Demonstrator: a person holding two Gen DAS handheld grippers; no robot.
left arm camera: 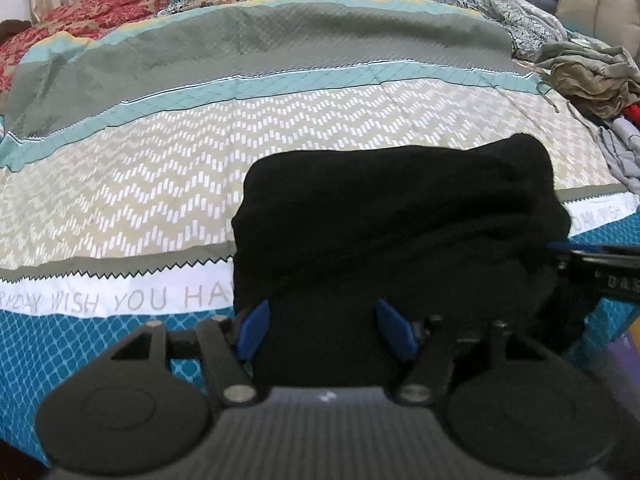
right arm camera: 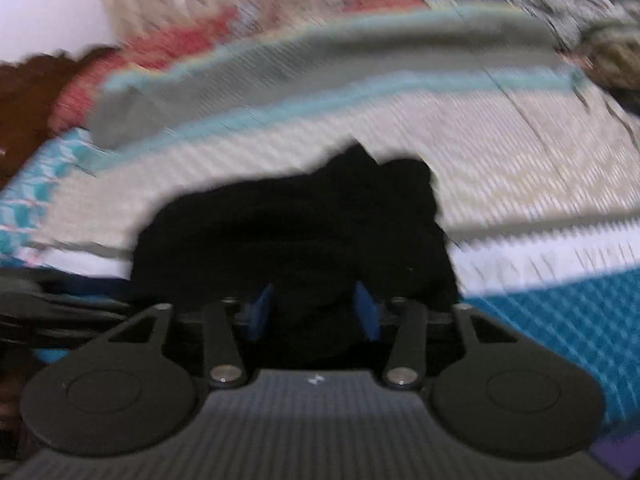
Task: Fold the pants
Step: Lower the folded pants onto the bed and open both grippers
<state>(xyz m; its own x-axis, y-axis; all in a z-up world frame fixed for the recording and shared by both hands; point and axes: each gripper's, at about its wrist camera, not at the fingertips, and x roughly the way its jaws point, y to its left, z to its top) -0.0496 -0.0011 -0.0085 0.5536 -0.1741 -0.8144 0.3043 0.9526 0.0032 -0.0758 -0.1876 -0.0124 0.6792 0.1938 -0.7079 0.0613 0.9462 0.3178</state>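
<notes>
My left gripper (left arm camera: 326, 330) has its blue pads spread wide, black pants (left arm camera: 400, 220) fabric bunched between them, clamped or not I can't tell. My right gripper (right arm camera: 316, 310) is narrower, pads pressed onto a fold of the pants (right arm camera: 296, 232); view is blurred. Pants sit folded in a bundle on the patterned bedspread (left arm camera: 160, 184) near its front edge.

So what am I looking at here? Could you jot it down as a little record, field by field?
garment: black pants, bundled into a compact fold
surface: patterned bedspread on a bed
left gripper: blue fingers apart, black cloth between them
right gripper: fingers apart, cloth between them; view blurred
nearby: crumpled olive clothes at the bed's far right
firm grip: cannot tell
</notes>
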